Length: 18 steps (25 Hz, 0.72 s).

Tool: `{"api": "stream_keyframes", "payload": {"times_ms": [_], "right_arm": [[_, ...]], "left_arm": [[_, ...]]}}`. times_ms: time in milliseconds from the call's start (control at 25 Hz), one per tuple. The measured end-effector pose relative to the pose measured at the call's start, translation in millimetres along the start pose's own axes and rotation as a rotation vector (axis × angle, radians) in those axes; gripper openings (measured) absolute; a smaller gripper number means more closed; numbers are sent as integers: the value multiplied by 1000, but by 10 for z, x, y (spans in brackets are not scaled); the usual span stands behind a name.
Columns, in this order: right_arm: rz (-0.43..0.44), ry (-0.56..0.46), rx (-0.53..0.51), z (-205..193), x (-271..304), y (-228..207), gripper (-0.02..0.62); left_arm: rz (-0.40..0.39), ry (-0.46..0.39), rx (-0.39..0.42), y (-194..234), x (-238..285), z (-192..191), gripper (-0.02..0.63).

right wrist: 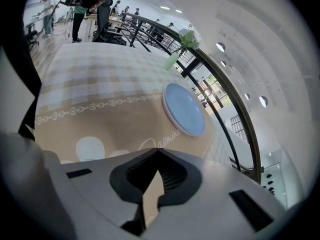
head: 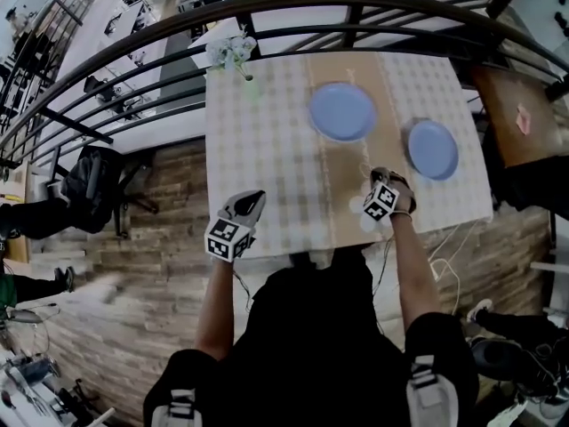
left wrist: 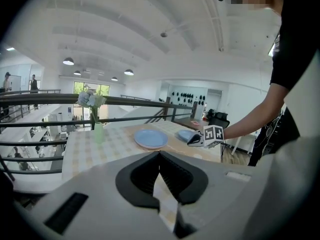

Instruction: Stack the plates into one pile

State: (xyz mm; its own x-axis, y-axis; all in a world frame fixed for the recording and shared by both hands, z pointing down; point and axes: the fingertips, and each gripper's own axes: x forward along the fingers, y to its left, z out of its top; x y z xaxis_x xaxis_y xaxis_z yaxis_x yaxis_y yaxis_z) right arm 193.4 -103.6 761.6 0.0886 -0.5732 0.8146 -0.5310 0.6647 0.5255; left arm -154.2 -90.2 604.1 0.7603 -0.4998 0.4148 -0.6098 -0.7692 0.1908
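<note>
Two blue plates lie apart on the checked tablecloth: a larger plate near the middle and a smaller plate to its right. My left gripper hovers over the near left part of the table, shut and holding nothing. My right gripper is over the tan strip at the near edge, just short of the smaller plate and left of it. It is shut too, with nothing in it.
A green vase of flowers stands at the table's far left corner. A dark curved railing runs behind the table. A wooden table sits to the right. Brick floor lies to the left.
</note>
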Motion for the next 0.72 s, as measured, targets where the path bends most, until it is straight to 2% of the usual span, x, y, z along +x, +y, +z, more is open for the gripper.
{"api": "stream_keyframes", "payload": {"times_ms": [480, 720], "right_arm": [[-51, 44, 64, -513, -138, -263, -2], [-51, 49, 141, -766, -112, -291, -2]], "left_arm": [[-47, -5, 38, -192, 289, 203, 3], [-45, -4, 13, -239, 412, 166, 3]]}}
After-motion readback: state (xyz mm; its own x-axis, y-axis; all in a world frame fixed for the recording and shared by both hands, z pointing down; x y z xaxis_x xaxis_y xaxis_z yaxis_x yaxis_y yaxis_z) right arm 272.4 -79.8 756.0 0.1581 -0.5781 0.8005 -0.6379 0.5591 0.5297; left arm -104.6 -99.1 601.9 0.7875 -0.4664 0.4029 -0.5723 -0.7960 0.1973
